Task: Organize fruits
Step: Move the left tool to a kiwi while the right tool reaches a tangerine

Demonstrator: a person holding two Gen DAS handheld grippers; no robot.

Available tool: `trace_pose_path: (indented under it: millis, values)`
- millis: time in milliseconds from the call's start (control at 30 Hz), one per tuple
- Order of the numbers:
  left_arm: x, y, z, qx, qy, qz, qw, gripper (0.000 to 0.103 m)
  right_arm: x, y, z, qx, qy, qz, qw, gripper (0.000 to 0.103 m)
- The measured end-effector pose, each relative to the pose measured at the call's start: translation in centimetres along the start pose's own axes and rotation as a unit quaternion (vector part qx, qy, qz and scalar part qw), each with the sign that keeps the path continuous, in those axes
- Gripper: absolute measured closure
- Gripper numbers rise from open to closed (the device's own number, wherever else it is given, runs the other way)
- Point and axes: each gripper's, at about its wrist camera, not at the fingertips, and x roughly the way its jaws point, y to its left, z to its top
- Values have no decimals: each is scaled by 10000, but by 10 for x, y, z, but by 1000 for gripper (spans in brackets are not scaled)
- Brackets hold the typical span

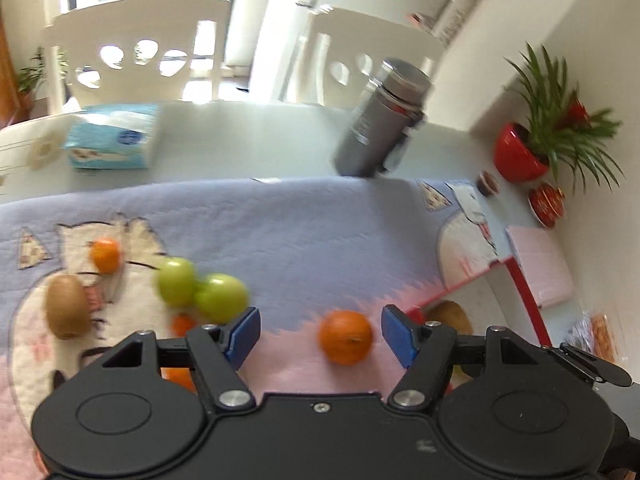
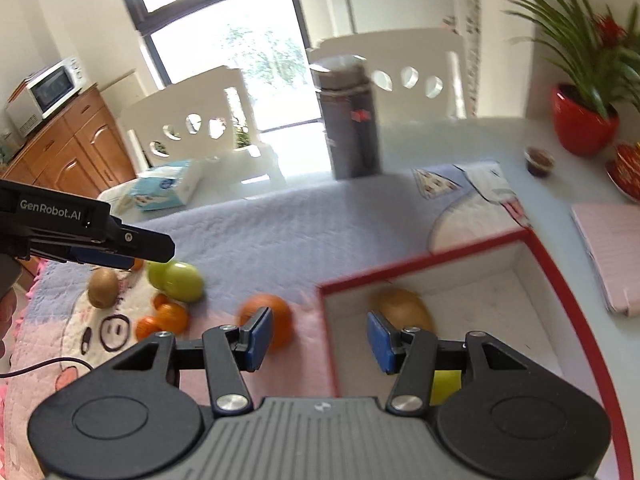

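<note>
On the quilted cartoon mat (image 1: pixel 304 232) lie an orange (image 1: pixel 345 336), two green apples (image 1: pixel 176 282), a kiwi (image 1: pixel 67 306) and several small oranges (image 1: pixel 105 255). My left gripper (image 1: pixel 322 336) hovers open above the orange, and its blue pads do not touch the fruit. The red-rimmed white box (image 2: pixel 440 260) holds a kiwi (image 2: pixel 404 308) and a green apple (image 2: pixel 446 386), the apple half hidden behind my finger. My right gripper (image 2: pixel 320 340) is open and empty over the box's left wall. In the right wrist view the left gripper (image 2: pixel 152 250) shows at the far left, above the apples (image 2: pixel 180 280).
A grey flask (image 1: pixel 380 120) stands at the mat's far edge, with a tissue pack (image 1: pixel 114 136) to its left. A plant in a red pot (image 1: pixel 520 152), a small cup (image 1: pixel 488 182), a red dish (image 1: pixel 546 204) and a pink notebook (image 1: pixel 540 268) line the right side. White chairs stand behind the table.
</note>
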Motion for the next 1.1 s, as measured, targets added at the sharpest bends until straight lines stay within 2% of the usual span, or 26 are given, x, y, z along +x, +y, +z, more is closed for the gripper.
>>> trace_pose_path:
  millis: [300, 633, 733, 867, 1100]
  values:
    - [-31, 98, 15, -540, -154, 377, 9977, 23, 21, 86, 22, -519, 64, 253, 9983, 46]
    - [-19, 199, 14, -1250, 184, 602, 9902, 23, 77, 167, 16, -766, 720, 711, 9919, 46]
    - [-11, 215, 10, -1371, 245, 504, 9890, 23, 97, 180, 7, -661, 1038, 903, 9883, 46]
    - [10, 226, 6, -1509, 461, 313, 9870, 23, 124, 190, -10, -540, 1405, 936, 9842, 46]
    - [45, 230, 5, -1406, 841, 263, 9861, 23, 158, 187, -24, -112, 1668, 927, 9816, 46]
